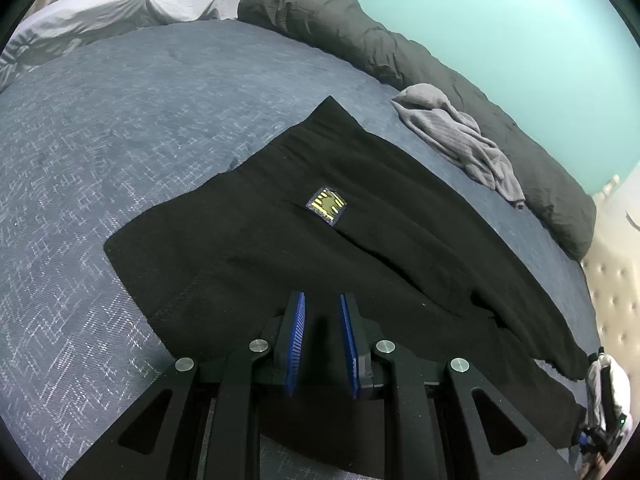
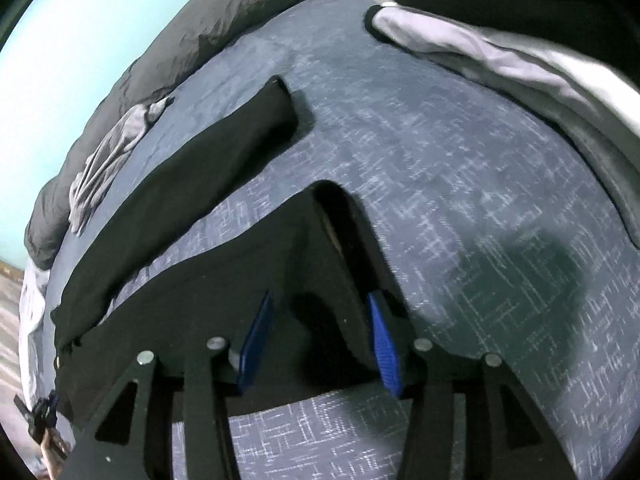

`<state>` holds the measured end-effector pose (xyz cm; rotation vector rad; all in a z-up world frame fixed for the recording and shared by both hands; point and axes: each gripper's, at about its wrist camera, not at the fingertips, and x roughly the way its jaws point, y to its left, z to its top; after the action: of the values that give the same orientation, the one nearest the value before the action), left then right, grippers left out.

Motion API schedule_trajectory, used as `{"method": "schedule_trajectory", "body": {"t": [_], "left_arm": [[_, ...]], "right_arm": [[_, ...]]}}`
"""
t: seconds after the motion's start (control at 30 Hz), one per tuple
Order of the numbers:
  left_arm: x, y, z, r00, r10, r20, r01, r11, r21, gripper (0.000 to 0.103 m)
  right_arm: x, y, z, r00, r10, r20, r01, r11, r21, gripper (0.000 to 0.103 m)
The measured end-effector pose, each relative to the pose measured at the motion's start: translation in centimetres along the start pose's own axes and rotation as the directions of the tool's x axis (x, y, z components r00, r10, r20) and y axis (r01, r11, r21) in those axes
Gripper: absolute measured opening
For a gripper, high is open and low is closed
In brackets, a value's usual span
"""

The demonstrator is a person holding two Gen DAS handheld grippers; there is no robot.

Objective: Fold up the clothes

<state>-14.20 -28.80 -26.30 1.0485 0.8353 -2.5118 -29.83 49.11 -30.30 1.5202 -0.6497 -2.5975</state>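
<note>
Left wrist view: your left tool (image 1: 322, 300) hangs low over the near edge of the black trousers (image 1: 280, 240), fingers slightly parted and holding nothing. The trousers lie spread on the bed (image 1: 120, 140), which gives them a broad, flat surface for folding. A small square patch (image 1: 326, 206), yellow on dark, sits mid-cloth; its marks cannot be read. A grey garment (image 1: 460, 140) lies crumpled beyond, beside the dark duvet (image 1: 360, 36), apart from the work. Right wrist view: your right tool (image 2: 320, 320) stands spread, with a raised fold of trouser leg (image 2: 320, 272) between the fingers but not pinched. The other leg (image 2: 192, 184) lies flat, apart.
</note>
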Motion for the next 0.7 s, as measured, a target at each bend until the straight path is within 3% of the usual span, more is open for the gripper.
{"method": "schedule_trajectory", "body": {"t": [0.3,0.5,0.53,0.57,0.7], "left_arm": [[0.0,0.0,0.0,1.0,-0.005,0.001,0.005,1.0,0.0,0.02],[-0.2,0.1,0.0,1.0,-0.003,0.006,0.003,1.0,-0.005,0.02],[-0.2,0.0,0.0,1.0,-0.003,0.006,0.003,1.0,-0.005,0.02],[-0.2,0.0,0.0,1.0,-0.003,0.005,0.003,1.0,-0.003,0.02],[-0.1,0.0,0.0,1.0,-0.004,0.001,0.004,1.0,-0.004,0.02]], "right_arm": [[-1.5,-2.0,-1.8,0.998,-0.063,0.031,0.062,0.998,0.033,0.049],[-1.2,-1.7,-1.9,0.999,-0.031,0.027,0.031,0.999,0.009,0.049],[-1.1,-1.5,-1.9,0.999,-0.043,0.026,0.043,0.999,0.0,0.045],[-1.1,-1.4,-1.8,0.998,-0.057,0.026,0.057,0.998,-0.005,0.032],[-1.6,-1.9,-1.4,0.994,-0.089,0.06,0.087,0.996,0.025,0.014]]}}
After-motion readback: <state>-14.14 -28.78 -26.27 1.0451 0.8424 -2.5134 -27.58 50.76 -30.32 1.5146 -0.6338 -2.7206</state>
